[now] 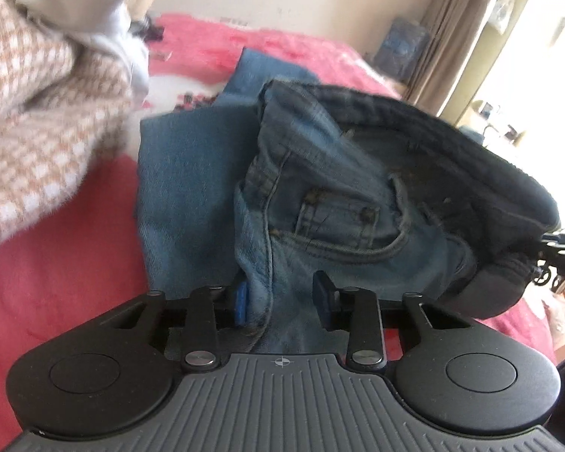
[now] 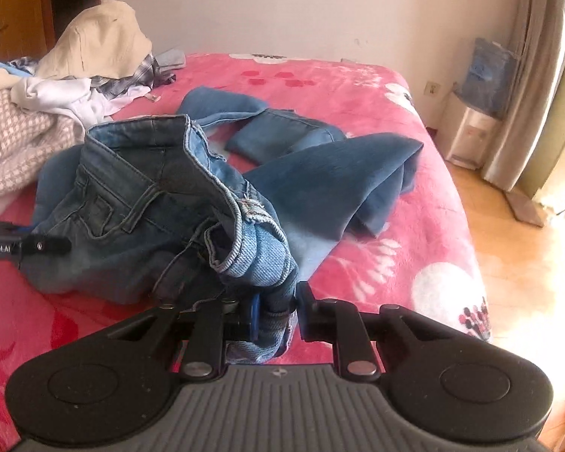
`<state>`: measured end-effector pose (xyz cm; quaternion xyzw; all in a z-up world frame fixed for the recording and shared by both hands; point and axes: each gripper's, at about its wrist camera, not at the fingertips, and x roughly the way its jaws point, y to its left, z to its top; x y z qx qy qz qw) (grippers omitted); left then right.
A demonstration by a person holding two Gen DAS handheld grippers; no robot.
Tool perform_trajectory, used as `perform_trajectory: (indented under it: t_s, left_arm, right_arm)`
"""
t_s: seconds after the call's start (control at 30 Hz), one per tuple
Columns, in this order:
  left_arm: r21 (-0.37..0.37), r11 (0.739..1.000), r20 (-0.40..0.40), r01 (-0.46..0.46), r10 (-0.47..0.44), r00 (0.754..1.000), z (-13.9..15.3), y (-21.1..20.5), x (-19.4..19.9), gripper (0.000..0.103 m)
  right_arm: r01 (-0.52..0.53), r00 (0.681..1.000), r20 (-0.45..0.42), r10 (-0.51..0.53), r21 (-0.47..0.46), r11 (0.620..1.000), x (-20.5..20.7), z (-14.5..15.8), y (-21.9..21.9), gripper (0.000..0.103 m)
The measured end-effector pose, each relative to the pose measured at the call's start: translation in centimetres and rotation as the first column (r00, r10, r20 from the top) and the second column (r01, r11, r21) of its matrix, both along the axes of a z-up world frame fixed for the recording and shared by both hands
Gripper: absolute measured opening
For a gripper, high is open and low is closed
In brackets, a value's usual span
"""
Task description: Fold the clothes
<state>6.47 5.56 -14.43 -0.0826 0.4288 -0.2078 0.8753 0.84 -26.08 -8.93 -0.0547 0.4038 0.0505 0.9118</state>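
my left tool point(image 1: 280, 303) and right tool point(image 2: 277, 314) each pinch the jeans point(image 2: 139, 203) at opposite waistband ends, so the waist lifts taut off the pink bed point(image 2: 358, 86) while the legs trail crumpled behind, near the clothes pile point(image 2: 56, 86).

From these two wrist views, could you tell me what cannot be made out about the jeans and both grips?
- Left gripper: bunched jeans cover its fingertips, so how much denim they pinch is hidden.
- Right gripper: the bite on the waistband is buried in folds.
- Leg ends: hidden under folded denim in the right wrist view.
- Clothes pile: blurred and cut off by the left wrist view's edge.
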Motion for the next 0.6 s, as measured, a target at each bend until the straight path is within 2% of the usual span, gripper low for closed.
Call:
perform_trajectory:
  t_s: [0.1,0.13,0.17,0.2,0.23,0.3,0.4,0.5,0.6]
  left_arm:
    - [-0.010,0.999,-0.027,-0.038,0.038,0.999,-0.4,-0.3,0.4,0.046]
    - [0.002,0.999,-0.019,-0.045,0.045,0.999,-0.3,-0.6,0.2,0.039]
    - [0.025,0.999,-0.001,-0.047,0.047,0.999,0.0,-1.0,-0.1,0.019]
    - [0.050,0.998,0.019,-0.048,0.047,0.999,0.2,-1.4,-0.5,0.010]
    - [0.076,0.996,0.040,-0.050,0.047,0.998,0.5,-1.7,-0.9,0.007]
    - [0.078,0.994,0.081,-0.072,0.066,0.995,1.2,-1.7,-1.9,0.006]
    - [0.036,0.992,0.142,-0.121,0.115,0.983,2.8,-0.8,-3.8,0.006]
    - [-0.012,0.988,0.210,-0.154,0.153,0.966,5.1,0.4,-6.0,0.005]
    - [-0.025,0.987,0.284,-0.157,0.158,0.946,7.5,1.3,-8.3,0.005]
  right_arm:
    - [0.007,1.000,0.000,-0.007,0.007,1.000,0.4,-0.4,0.0,0.020]
    - [0.012,1.000,0.003,-0.012,0.008,1.000,0.5,-0.5,0.0,0.020]
    - [0.019,1.000,0.011,-0.019,0.012,1.000,0.5,-0.4,-0.1,0.020]
    - [0.028,0.999,0.022,-0.028,0.014,1.000,0.4,-0.3,-0.2,0.020]
    - [0.034,0.999,0.035,-0.035,0.015,0.999,0.2,-0.2,-0.2,0.019]
    - [0.040,0.997,0.066,-0.041,0.018,0.999,-0.3,0.3,0.0,0.018]
    - [0.033,0.992,0.122,-0.033,0.005,0.999,-1.2,1.3,0.5,0.017]
    - [0.015,0.984,0.180,-0.015,0.005,1.000,-2.5,2.9,1.1,0.016]
    - [-0.006,0.972,0.236,0.003,0.011,1.000,-3.9,4.7,1.6,0.016]
